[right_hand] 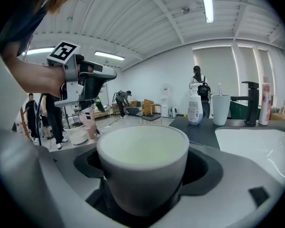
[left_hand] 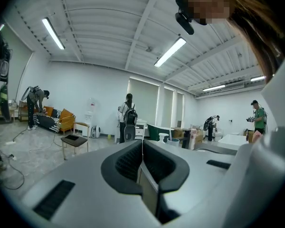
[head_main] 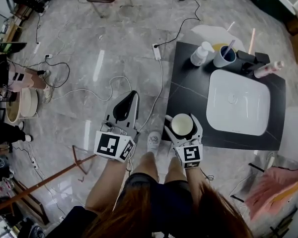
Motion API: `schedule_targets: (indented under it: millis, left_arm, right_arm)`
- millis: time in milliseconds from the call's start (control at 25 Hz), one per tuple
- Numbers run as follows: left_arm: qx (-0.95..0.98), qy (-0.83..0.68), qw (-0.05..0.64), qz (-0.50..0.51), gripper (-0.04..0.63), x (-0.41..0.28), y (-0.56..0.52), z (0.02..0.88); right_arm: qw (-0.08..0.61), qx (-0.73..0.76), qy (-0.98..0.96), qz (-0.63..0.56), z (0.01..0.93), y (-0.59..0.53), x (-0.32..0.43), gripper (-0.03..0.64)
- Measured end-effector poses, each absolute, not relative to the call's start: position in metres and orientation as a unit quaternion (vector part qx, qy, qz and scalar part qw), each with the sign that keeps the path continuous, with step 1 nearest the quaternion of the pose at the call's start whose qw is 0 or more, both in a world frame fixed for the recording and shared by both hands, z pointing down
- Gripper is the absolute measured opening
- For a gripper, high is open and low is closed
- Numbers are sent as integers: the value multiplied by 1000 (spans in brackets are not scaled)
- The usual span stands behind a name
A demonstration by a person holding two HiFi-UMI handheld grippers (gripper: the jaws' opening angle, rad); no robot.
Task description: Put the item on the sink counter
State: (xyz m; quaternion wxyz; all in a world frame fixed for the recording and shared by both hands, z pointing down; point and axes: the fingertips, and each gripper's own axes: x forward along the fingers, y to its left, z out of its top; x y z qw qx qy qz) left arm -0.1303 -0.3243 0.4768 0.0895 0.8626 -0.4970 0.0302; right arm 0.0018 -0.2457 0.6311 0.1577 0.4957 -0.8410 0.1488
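Jaws of the right gripper [head_main: 183, 127] pinch the white cup [right_hand: 142, 160] upright at the near left corner of the dark sink counter [head_main: 188, 83], likely so it sets down level left of the basin [head_main: 238, 103], while the left gripper [head_main: 133, 96], pressed together and empty, hangs clear over the floor to the left.

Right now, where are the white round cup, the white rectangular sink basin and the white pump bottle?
white round cup [right_hand: 142, 182], right gripper view, front wall.
white rectangular sink basin [head_main: 244, 117], head view, bare bottom.
white pump bottle [head_main: 198, 57], head view, body.
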Motion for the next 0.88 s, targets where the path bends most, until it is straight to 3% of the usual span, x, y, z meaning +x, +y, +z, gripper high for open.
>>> schedule_targets:
  millis: [320, 720, 880]
  left_arm:
    - [863, -495, 91, 29, 23, -126, -321, 478]
    - [865, -496, 74, 10, 23, -122, -316, 448]
    - [865, -497, 64, 2, 23, -120, -313, 430]
  right_arm:
    - [186, 480, -846, 140, 638, -240, -1, 469]
    - [93, 475, -860, 165, 573, -242, 3, 486]
    - [59, 500, -848, 164, 544, -249, 24, 432]
